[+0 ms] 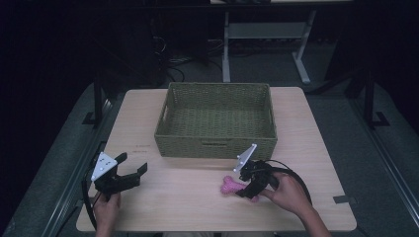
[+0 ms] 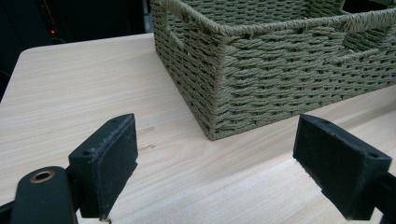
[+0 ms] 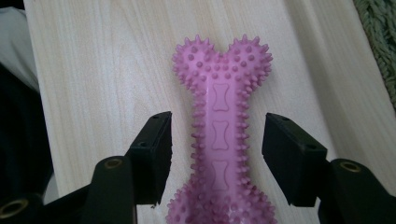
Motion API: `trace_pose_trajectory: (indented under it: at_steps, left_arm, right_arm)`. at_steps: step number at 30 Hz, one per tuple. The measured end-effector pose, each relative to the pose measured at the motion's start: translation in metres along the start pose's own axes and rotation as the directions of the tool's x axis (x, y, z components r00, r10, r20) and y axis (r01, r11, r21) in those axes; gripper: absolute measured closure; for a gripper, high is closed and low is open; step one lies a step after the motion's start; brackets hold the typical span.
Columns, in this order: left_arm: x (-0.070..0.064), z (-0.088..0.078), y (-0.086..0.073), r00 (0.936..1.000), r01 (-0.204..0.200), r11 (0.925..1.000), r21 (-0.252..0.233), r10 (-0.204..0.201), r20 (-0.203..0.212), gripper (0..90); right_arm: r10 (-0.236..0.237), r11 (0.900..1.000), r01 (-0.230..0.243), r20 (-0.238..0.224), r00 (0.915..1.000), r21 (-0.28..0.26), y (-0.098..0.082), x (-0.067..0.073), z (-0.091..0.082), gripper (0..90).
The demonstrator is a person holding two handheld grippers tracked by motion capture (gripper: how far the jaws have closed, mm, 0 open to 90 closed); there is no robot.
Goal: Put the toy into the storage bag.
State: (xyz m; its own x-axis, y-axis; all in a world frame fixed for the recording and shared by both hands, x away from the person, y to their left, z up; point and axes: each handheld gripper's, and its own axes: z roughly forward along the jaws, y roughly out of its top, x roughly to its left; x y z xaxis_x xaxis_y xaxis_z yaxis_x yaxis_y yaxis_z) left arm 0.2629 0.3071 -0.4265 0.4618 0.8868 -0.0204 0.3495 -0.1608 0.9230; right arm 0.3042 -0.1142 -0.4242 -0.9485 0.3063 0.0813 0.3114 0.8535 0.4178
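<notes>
1. Table (image 1: 163,197): light wood top, filling the middle of the high view. It carries everything I am working with.
2. Basket (image 1: 216,120): green woven, rectangular, centre of the high view, open side up. I see nothing in it. Its near corner fills the upper right of the left gripper view (image 2: 261,70).
3. Left gripper (image 1: 132,170): lower left of the high view, held over bare table, jaws spread wide with nothing between them. Well apart from the toy.
4. Right gripper (image 1: 245,190): lower centre-right of the high view. Jaws part-open and straddling the shaft of the toy, a gap on each side, so not yet clamped.
5. Pink bone toy (image 3: 219,135): spiked, lying flat on the table just in front of the basket's near wall (image 1: 232,185). In the right gripper view it runs up the centre of the frame, knobbed end toward the top.
6. Risks, my judgement: 
   - The spikes look soft. If I close on spike tips rather than the shaft, the toy may twist or squirt out.
   - The left jaw sits a little closer to the shaft than the right, so closing may nudge the toy sideways first.
   - The basket wall is near, so a low lift could catch the rim.
7. Hard to make out: the toy's near end is cut off at the bottom edge of the right gripper view. In the high view the gripper covers part of it. I cannot tell whether the jaw tips touch the table.
</notes>
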Motion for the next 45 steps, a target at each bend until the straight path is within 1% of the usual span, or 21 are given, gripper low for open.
trace_pose_trajectory:
  at_steps: [16,22,26,32,37,40,45]
  left_arm:
    - [0.0,0.0,0.0,1.0,-0.001,1.0,0.001,0.001,0.001,13.3]
    - [0.001,0.0,0.0,1.0,0.001,1.0,0.001,-0.001,0.001,13.3]
    - [0.001,0.0,0.0,1.0,0.0,1.0,0.0,0.0,0.001,13.3]
    - [0.001,0.0,0.0,1.0,0.004,1.0,-0.001,-0.004,0.0,13.3]
    - [0.002,-0.001,0.0,1.0,0.004,1.0,-0.002,-0.004,0.0,13.3]
    - [0.002,-0.001,0.0,1.0,0.005,1.0,-0.002,-0.005,-0.001,13.3]
    - [0.002,-0.001,0.0,1.0,0.006,1.0,-0.003,-0.006,-0.002,13.3]
  right_arm:
    - [-0.015,0.999,0.014,0.013,0.9998,0.052,0.002,0.0,0.01,49.3]
    - [-0.028,0.997,0.027,0.016,0.9995,0.067,0.003,0.0,0.014,52.5]
    - [-0.037,0.997,0.036,0.018,0.9991,0.076,0.004,0.001,0.015,56.2]
    - [-0.046,0.996,0.044,0.024,0.9987,0.08,0.005,0.001,0.015,57.8]
    - [-0.052,0.996,0.051,0.007,0.9986,0.078,0.005,0.0,0.014,58.2]
    - [-0.047,0.997,0.047,-0.009,0.9989,0.065,0.005,-0.001,0.011,58.2]
    - [-0.051,0.997,0.052,-0.016,0.9986,0.049,0.009,-0.004,0.001,58.2]
